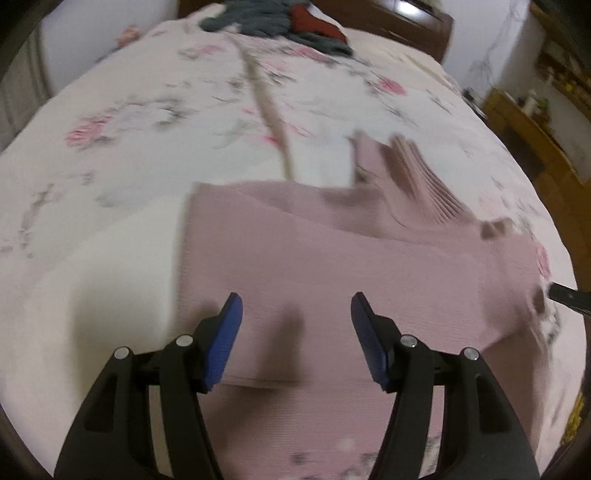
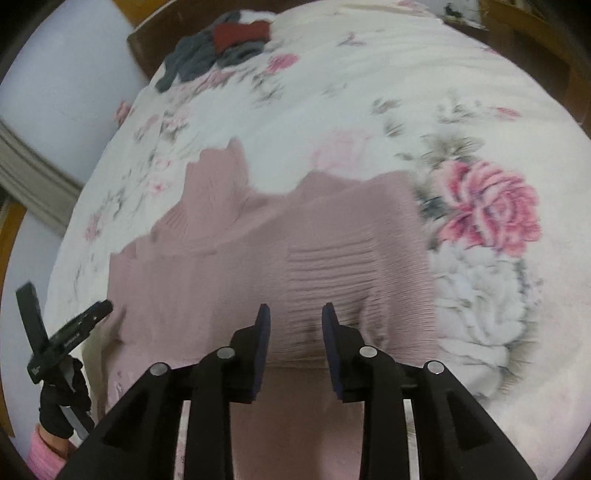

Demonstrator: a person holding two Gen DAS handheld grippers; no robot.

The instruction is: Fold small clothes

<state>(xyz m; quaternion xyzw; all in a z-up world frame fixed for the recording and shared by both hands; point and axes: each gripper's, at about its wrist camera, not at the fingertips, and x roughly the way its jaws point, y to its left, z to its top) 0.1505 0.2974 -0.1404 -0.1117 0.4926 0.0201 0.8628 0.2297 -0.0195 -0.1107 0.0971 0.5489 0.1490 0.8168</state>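
Note:
A pale pink knit sweater [image 1: 314, 258] lies spread on the floral bedspread, partly folded, with its ribbed collar [image 1: 417, 177] toward the far right. My left gripper [image 1: 295, 306] hovers over the sweater's near part, jaws wide apart and nothing between them. In the right wrist view the same sweater [image 2: 258, 258] fills the middle, collar [image 2: 218, 188] at the upper left and a ribbed band in front of the fingers. My right gripper [image 2: 295, 314] is open just above that band, nothing held. The left gripper [image 2: 74, 332] appears at the far left with a gloved hand below it.
A pile of dark grey and red clothes [image 1: 280, 18] sits at the far end of the bed [image 1: 110, 184]; the pile [image 2: 221, 48] also shows in the right wrist view. A thin stick-like strip [image 1: 269, 114] lies across the bedspread. Wooden furniture [image 1: 532, 133] stands to the right.

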